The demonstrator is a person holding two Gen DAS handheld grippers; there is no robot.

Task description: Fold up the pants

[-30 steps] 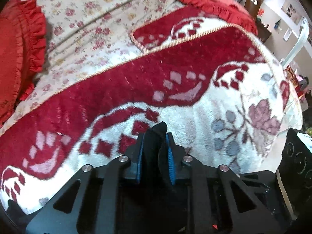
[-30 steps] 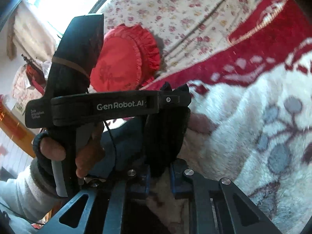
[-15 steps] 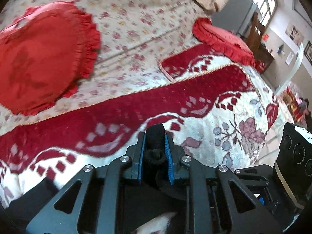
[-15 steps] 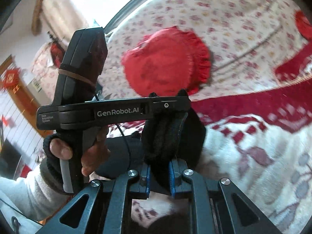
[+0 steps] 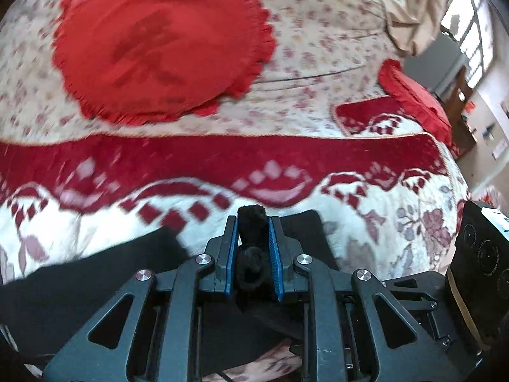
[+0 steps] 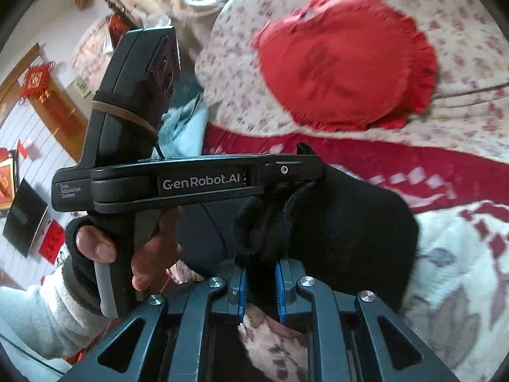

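Note:
The black pants (image 5: 79, 283) hang from both grippers above a red and white flowered blanket (image 5: 222, 159). My left gripper (image 5: 253, 238) is shut on a bunched black fold of the pants, which sticks out between the blue pads (image 5: 232, 248). My right gripper (image 6: 261, 270) is shut on another thick fold of the pants (image 6: 350, 222). In the right wrist view the left gripper body (image 6: 191, 181) crosses just ahead of my right fingers, held by a hand (image 6: 105, 245). The two grippers are close together.
A round red frilled cushion (image 5: 159, 44) lies on the floral bedsheet (image 5: 318, 31) beyond the blanket. A second red cushion (image 5: 413, 89) lies at the far right. A pale blue cloth (image 6: 184, 127) lies at the bed's left side. Room furniture shows past the bed edge.
Both grippers have risen and tilted up with the pants in them. The round red cushion has come into the middle of both views. More black cloth now hangs below the left gripper.

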